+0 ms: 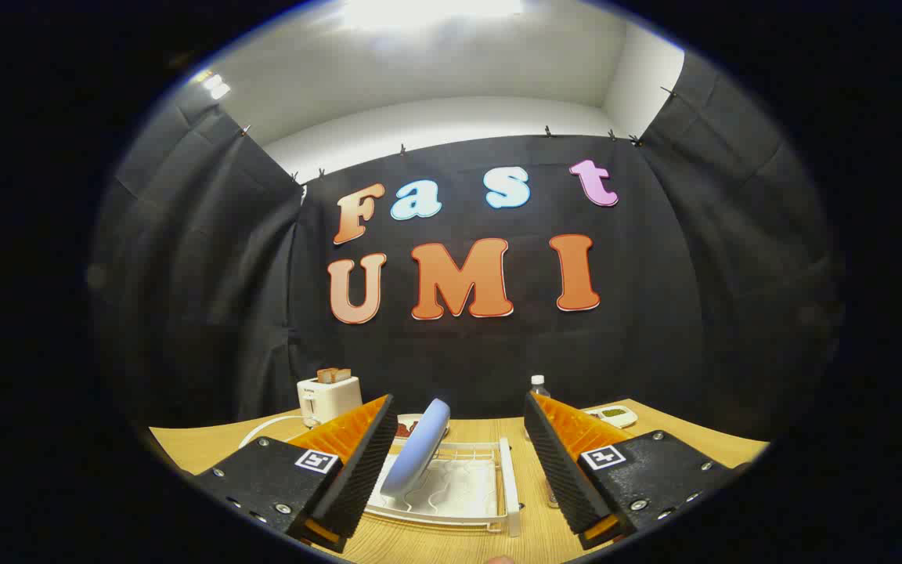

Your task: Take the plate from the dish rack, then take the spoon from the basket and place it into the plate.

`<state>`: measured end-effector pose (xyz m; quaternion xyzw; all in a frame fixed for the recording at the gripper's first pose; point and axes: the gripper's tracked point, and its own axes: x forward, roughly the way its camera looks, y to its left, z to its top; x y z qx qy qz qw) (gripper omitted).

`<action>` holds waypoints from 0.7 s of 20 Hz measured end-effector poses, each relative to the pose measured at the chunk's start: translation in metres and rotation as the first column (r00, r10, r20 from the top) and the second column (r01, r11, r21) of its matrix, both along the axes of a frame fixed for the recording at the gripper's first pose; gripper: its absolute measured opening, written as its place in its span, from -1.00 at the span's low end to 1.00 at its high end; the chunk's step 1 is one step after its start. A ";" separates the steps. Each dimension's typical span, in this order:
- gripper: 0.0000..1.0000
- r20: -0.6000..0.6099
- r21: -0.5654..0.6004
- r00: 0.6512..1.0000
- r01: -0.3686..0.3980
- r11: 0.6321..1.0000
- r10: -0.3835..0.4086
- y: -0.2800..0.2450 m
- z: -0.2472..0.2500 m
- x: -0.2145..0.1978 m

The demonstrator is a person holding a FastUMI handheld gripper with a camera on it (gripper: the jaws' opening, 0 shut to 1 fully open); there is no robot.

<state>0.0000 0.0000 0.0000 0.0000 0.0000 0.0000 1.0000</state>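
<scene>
A pale blue plate (418, 454) stands on edge in a white wire dish rack (498, 486) on the wooden table. It leans close to my left finger (357, 462), between the two fingers, with a wide gap to the right finger (564, 462). My gripper (460, 466) is open and hovers over the rack with nothing held. Whether the left finger touches the plate I cannot tell.
A white toaster (329, 398) with bread slices sits at the back left, its cable trailing on the wooden table (208, 442). A clear bottle (539, 387) stands behind the right finger, with a small white device (611, 414) beside it. A dish with something reddish (406, 428) lies behind the plate.
</scene>
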 end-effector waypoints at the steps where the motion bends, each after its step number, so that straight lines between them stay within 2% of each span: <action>1: 0.93 0.002 -0.005 1.000 -0.001 1.000 0.001 0.001 0.000 0.000; 14: 0.93 0.001 0.007 1.000 0.004 1.000 -0.004 -0.002 -0.003 0.004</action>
